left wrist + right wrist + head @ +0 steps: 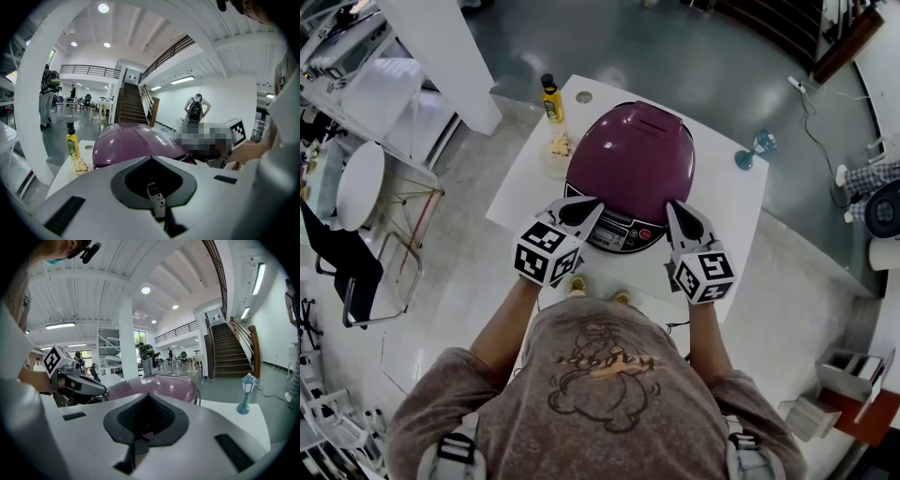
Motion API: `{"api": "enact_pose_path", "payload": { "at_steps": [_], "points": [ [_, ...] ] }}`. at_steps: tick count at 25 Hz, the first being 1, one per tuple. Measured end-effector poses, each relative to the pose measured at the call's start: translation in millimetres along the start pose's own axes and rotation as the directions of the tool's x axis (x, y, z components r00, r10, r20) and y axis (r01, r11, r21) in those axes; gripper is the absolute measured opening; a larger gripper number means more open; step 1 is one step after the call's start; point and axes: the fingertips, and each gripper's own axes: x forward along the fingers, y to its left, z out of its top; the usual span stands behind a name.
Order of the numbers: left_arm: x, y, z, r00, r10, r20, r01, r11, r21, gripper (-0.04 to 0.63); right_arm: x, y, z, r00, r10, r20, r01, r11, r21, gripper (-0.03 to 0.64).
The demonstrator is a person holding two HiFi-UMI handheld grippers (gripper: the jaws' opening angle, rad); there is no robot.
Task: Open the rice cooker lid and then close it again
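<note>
The purple rice cooker (633,155) stands on the white table (731,202) with its lid down and its control panel (623,234) facing me. My left gripper (592,206) is shut with nothing in it, its tip at the cooker's front left by the panel. My right gripper (673,208) is also shut and bare, its tip at the cooker's front right edge. Whether either tip touches the cooker I cannot tell. The left gripper view looks over the joined jaws (151,158) at the purple dome (131,143). Beyond the shut jaws (148,394) in the right gripper view sits the same dome (159,386).
A yellow oil bottle (551,98) and a small yellow-white item (560,147) stand left of the cooker. A blue lamp ornament (757,147) sits at the table's right. A black chair (356,272) is on the floor far left. People stand in the hall behind.
</note>
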Motion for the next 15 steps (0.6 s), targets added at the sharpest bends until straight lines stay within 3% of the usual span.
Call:
{"api": "enact_pose_path", "payload": {
  "at_steps": [8, 15],
  "points": [
    [-2.7, -3.7, -4.5, 1.0, -0.016, 0.001, 0.016, 1.0, 0.011, 0.02, -4.6, -1.7, 39.3, 0.995, 0.026, 0.102, -0.025, 1.0, -0.003, 0.003],
    [0.6, -4.5, 6.2, 0.998, -0.054, 0.014, 0.054, 0.998, -0.014, 0.02, -5.1, -8.1, 64.8, 0.994, 0.035, 0.105, -0.036, 0.999, 0.005, 0.003]
  ]
}}
